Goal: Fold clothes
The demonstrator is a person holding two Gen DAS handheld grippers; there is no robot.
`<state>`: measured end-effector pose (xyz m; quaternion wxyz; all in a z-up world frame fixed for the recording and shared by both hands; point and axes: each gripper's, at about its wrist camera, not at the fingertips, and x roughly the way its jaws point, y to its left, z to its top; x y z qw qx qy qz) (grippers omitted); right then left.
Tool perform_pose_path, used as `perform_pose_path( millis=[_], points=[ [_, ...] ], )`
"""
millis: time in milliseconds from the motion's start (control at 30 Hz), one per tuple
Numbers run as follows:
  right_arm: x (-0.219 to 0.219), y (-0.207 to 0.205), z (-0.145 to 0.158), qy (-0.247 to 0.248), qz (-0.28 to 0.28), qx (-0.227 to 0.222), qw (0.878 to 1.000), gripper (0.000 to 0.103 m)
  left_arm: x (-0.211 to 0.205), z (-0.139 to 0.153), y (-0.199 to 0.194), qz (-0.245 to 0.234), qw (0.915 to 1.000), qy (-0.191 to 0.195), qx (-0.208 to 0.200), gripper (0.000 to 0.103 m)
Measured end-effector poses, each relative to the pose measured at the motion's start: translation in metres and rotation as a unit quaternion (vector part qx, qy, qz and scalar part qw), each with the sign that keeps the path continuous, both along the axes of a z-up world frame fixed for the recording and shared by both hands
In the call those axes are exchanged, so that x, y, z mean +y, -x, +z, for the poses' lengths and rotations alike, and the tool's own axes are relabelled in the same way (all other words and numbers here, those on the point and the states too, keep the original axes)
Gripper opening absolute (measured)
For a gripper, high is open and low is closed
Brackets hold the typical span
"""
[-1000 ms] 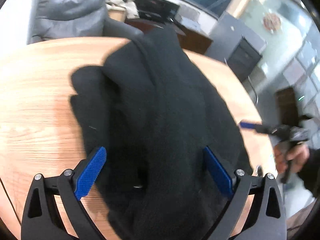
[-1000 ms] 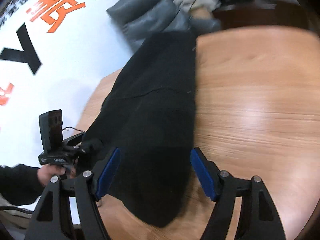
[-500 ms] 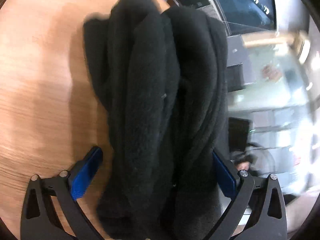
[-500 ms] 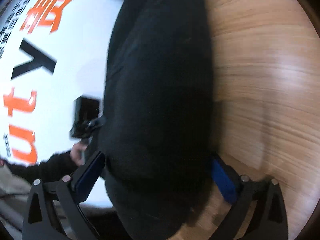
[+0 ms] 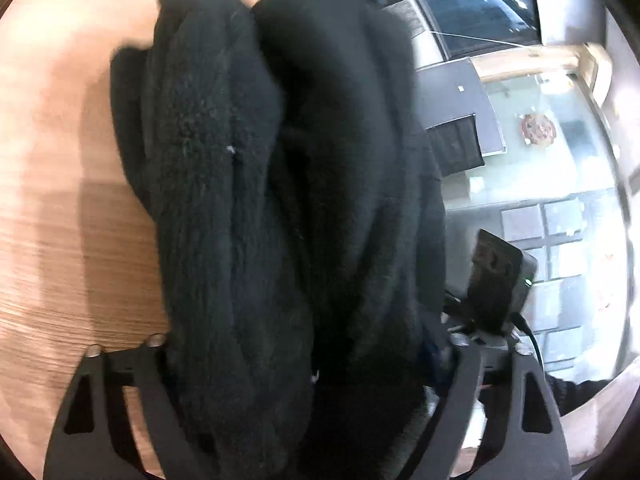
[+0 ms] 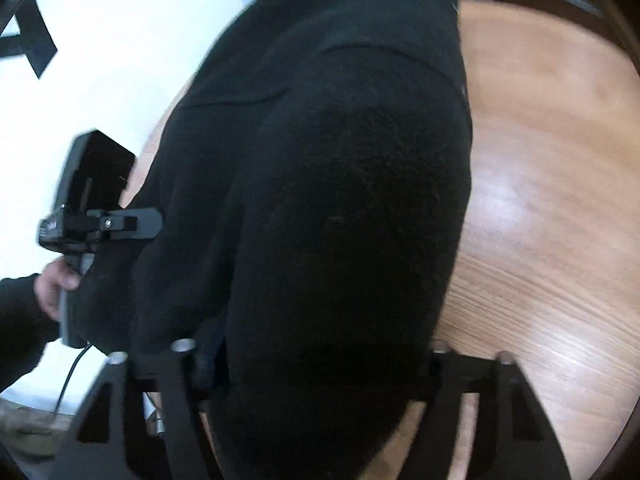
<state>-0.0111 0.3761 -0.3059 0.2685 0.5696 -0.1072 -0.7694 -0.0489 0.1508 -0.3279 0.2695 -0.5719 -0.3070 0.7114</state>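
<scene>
While both pairs of jaws are closing, a thick black fleece garment [image 5: 288, 208] lies bunched in long folds on the round light-wood table [image 5: 60, 240], filling the middle of each wrist view. Seen from the left wrist camera, the left gripper [image 5: 304, 364] straddles the near end of the cloth; its blue pads are buried in the pile, so the fabric sits between its black fingers and looks pinched. At the lower right of that frame the other tool's black body shows. From the right wrist camera, the right gripper [image 6: 312, 360] likewise closes around the dark bundle, pads hidden. At left a hand [image 6: 54, 284] grips a black handle.
</scene>
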Motion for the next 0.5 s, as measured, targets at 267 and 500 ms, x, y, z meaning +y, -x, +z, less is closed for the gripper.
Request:
perform_pose_path(
  millis=[267,500],
  points=[
    [-0.078,-0.023,0.058,-0.017,-0.007,0.071,0.997,0.051,-0.058,0.07,-0.027,0.031,0.9963,0.049,0.065,0.073],
    [-0.195,0.015,0.138,-0.001,0.002,0.163,0.987,0.051,-0.202,0.148,0.035,0.077,0.9832,0.08,0.145,0.073]
  ],
)
